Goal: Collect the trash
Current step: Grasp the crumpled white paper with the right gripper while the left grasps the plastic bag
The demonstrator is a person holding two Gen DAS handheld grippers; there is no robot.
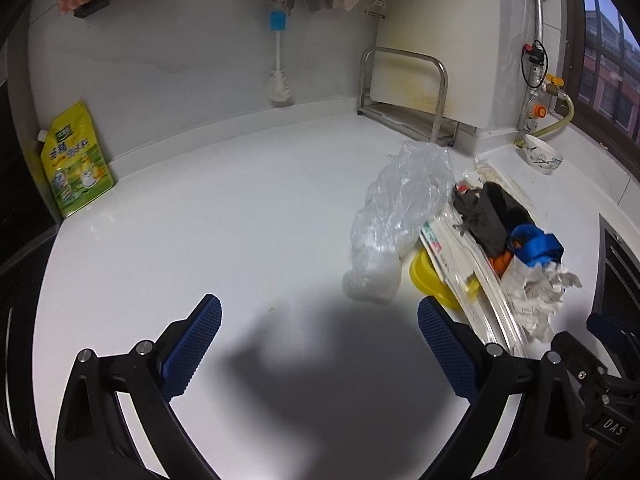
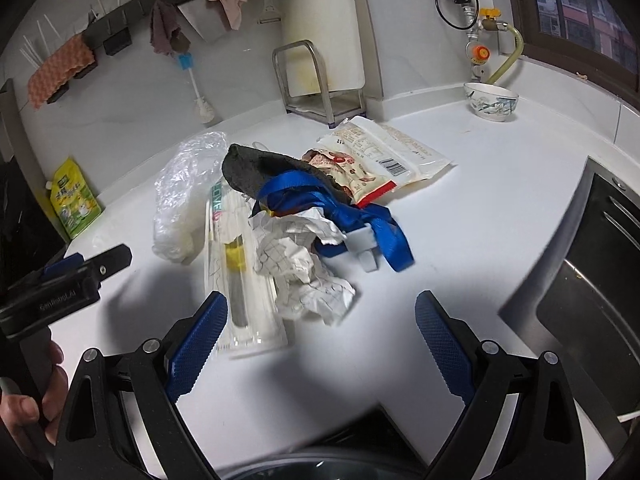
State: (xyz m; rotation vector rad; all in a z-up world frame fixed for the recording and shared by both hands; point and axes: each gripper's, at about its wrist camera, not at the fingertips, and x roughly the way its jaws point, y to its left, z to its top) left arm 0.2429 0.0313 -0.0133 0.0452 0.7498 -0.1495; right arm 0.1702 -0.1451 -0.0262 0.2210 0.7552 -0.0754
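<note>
Two views, one heap of rubbish on the white counter [image 1: 208,216].

Left wrist view: the left gripper [image 1: 320,322] hangs over bare counter with its blue ribbed fingers [image 1: 196,350] spread wide, holding and touching nothing. The heap lies ahead and off to the right of them. Nearest is a crumpled clear plastic bag [image 1: 396,224], its long axis running away from the fingers toward the back wall. Just right of it lie a yellow plastic lid [image 1: 430,280], a long clear flat sleeve [image 1: 468,276], a dark grey cloth [image 1: 482,216], a blue webbing strap [image 1: 538,246] and a crumpled white gridded paper [image 1: 538,292]. The right-hand finger sits just beside the lid, though whether it touches I cannot tell.

Right wrist view: the right gripper [image 2: 320,318] faces the heap squarely, its blue fingers [image 2: 442,346] also wide apart and empty. The crumpled paper [image 2: 304,264] lies between and just ahead of them; the clear sleeve [image 2: 240,272] runs lengthwise toward the left-hand finger, its near end just beside that pad. Beyond are the strap [image 2: 360,216], the cloth [image 2: 272,174], the bag [image 2: 184,200] and a printed white-and-red food wrapper [image 2: 380,160] nearer the back edge. The right gripper looks better placed for the paper, needing only a forward reach.
</note>
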